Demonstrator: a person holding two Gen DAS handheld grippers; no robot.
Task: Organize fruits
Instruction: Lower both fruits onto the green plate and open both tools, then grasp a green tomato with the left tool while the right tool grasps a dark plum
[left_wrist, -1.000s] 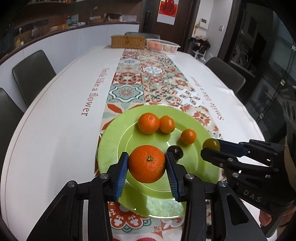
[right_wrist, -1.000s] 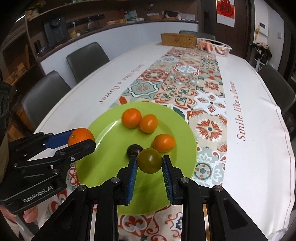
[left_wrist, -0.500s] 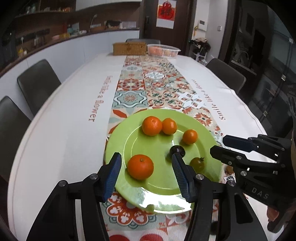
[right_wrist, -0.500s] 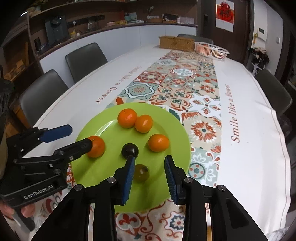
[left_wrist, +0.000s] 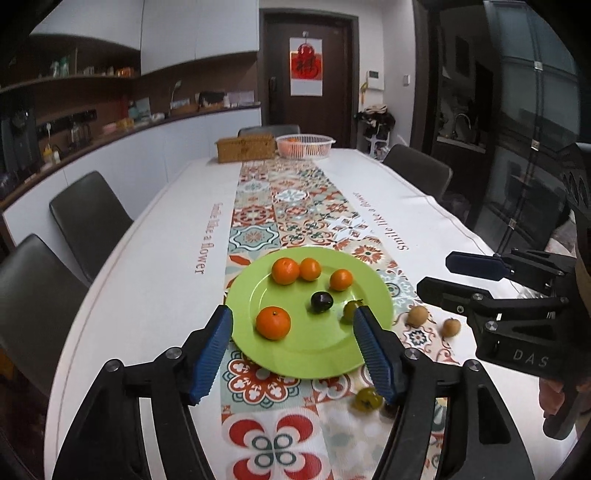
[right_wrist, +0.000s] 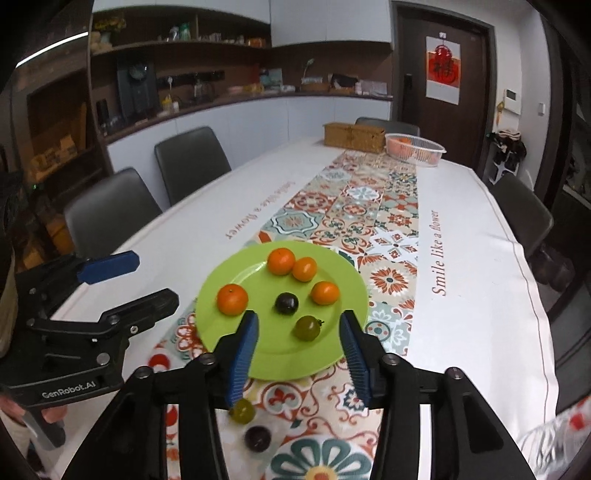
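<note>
A green plate (left_wrist: 306, 354) (right_wrist: 280, 365) lies on the patterned runner. On it are several oranges, the nearest one (left_wrist: 273, 322) (right_wrist: 232, 299) at the front left, a dark plum (left_wrist: 321, 302) (right_wrist: 286, 303) and a green tomato (left_wrist: 350, 311) (right_wrist: 307, 328). My left gripper (left_wrist: 293, 350) is open and empty, held back above the plate's near edge; it also shows in the right wrist view (right_wrist: 144, 280). My right gripper (right_wrist: 299, 350) is open and empty above the plate's near edge; it also shows in the left wrist view (left_wrist: 439, 273).
Loose fruit lies on the runner near me: a green tomato (left_wrist: 366, 398) (right_wrist: 242, 410), a dark plum (right_wrist: 257, 438) and two small brown fruits (left_wrist: 418, 315) (left_wrist: 451, 327). A wicker box (left_wrist: 245, 147) and a white basket (left_wrist: 304, 145) stand at the far end. Chairs (left_wrist: 88, 218) line the table.
Both grippers opened and let go: the orange and the green tomato now rest on the plate. Both grippers then drew back and up from the plate.
</note>
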